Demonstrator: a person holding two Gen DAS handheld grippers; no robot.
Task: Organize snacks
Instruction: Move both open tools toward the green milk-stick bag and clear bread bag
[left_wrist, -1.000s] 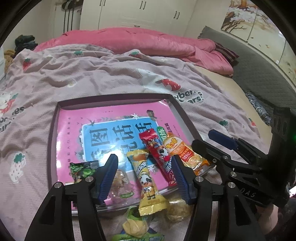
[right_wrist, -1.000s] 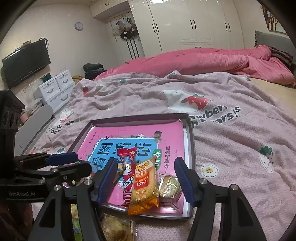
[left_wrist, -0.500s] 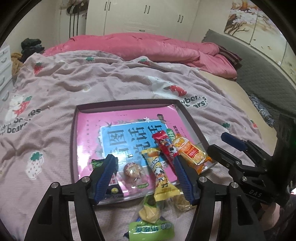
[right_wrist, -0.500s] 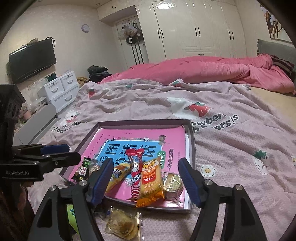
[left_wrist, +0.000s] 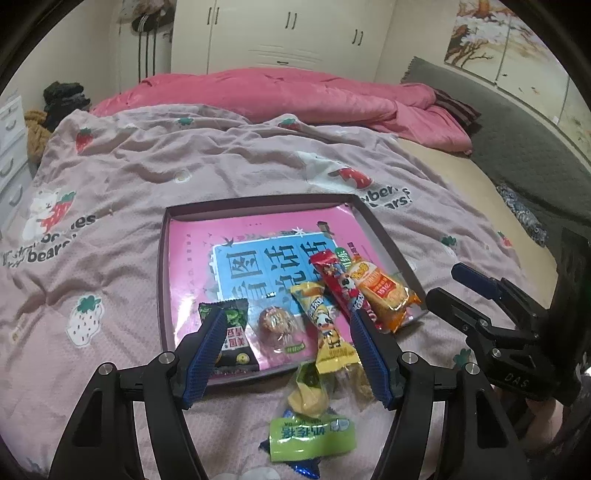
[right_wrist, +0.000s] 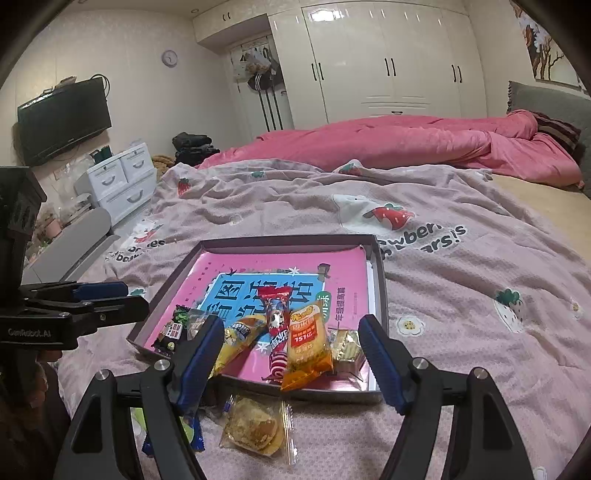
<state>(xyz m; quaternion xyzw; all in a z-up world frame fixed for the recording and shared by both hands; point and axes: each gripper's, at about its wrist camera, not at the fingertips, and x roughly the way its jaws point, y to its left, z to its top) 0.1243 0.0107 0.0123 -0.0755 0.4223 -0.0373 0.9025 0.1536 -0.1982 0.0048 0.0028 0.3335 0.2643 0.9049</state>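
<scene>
Green packet (left_wrist: 312, 439) lay outside tray (left_wrist: 161, 280) at 6 o'clock; I held both grippers' fingers spread, empty; next, grab it.

A pink duvet (right_wrist: 406, 144) lies across the bed beyond a strawberry-print blanket (right_wrist: 461, 266); a television (right_wrist: 62, 118) hangs above white drawers (right_wrist: 118, 181).

The blanket (right_wrist: 461, 295) over the bed is soft, matt cloth with a nubbly weave. On it the tray (right_wrist: 380, 258) has dull card-like walls and a glossy pink printed sheet (left_wrist: 192, 258) lining it. Shiny plastic film wraps the orange snack (right_wrist: 308, 343), the red bar (left_wrist: 338, 284) and the green packet (left_wrist: 312, 439) off the tray's near edge. Each gripper is matt black plastic with ribbed blue pads (left_wrist: 208, 347).
</scene>
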